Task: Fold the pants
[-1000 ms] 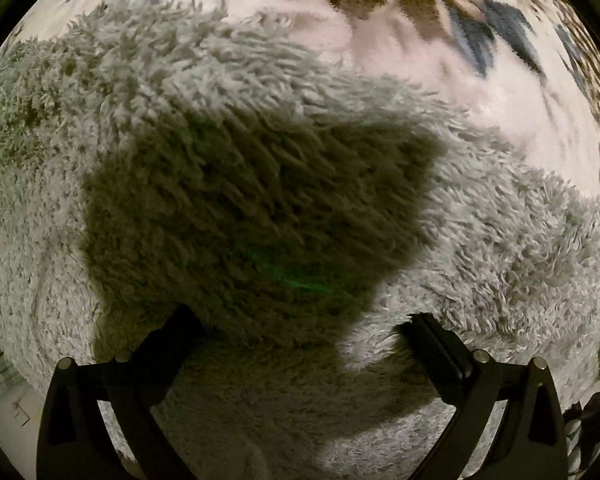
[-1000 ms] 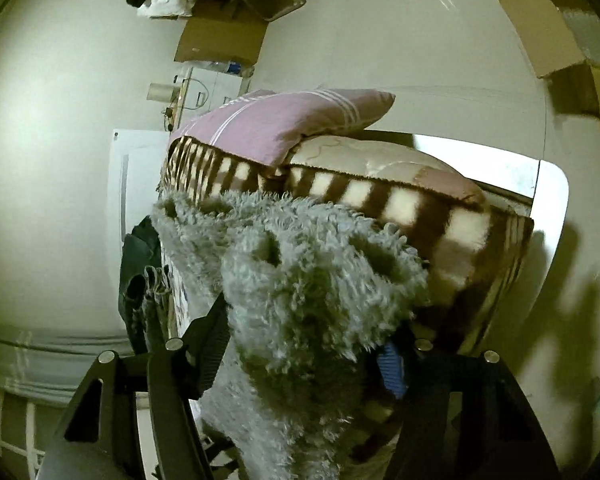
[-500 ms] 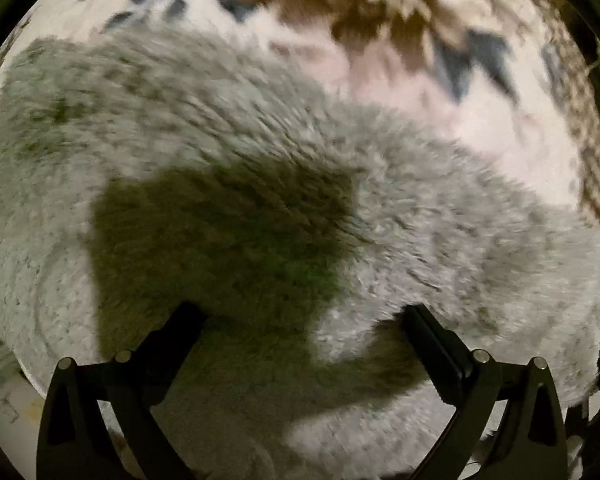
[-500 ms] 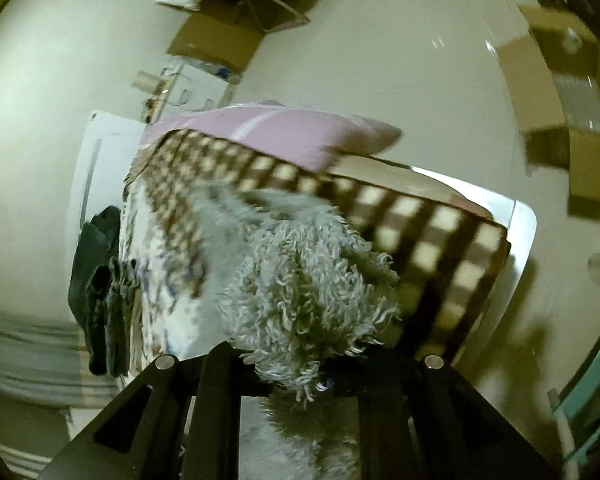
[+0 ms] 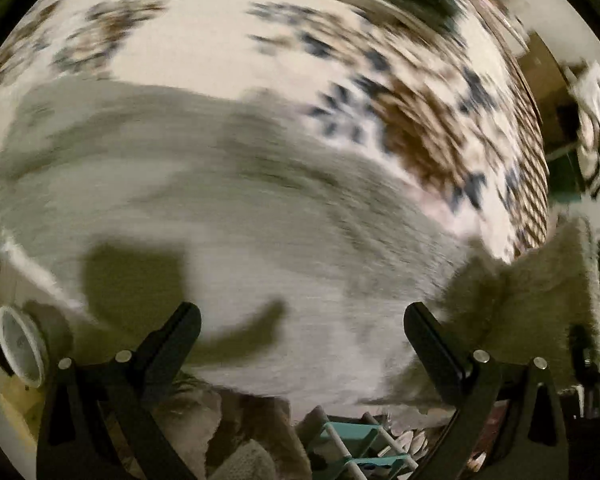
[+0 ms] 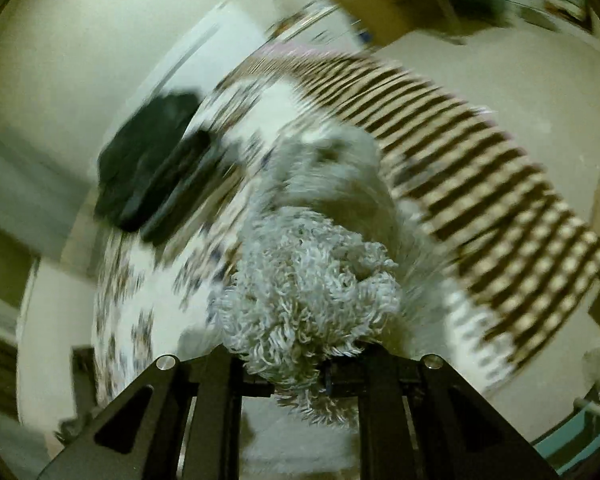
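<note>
The shaggy grey fleece pants (image 5: 228, 208) lie spread on a bed blanket with a cream ground and brown and dark blue flowers (image 5: 204, 52). In the left wrist view they fill the middle of the frame as one wide band, and the long axis runs from the left edge down to the lower right. The picture is blurred, so I cannot tell which end is the waist.

The left gripper (image 5: 300, 316) hangs above this band with its jaws wide apart, and nothing is between them; only its shadow falls on the fabric at the lower left. At the right edge of the same view a part of the pants stands up from the bed.

In the right wrist view the right gripper (image 6: 300, 376) has just been closing, and its jaws are now pressed on a thick bunch of the pants (image 6: 308, 300) at the lower centre. From the bunch the fabric goes away to the upper middle of the frame.

A brown and cream checked border (image 6: 480, 184) closes the blanket at the upper right, and a dark garment pile (image 6: 152, 168) lies at its left edge. Bare blanket stays free above the pants.
</note>
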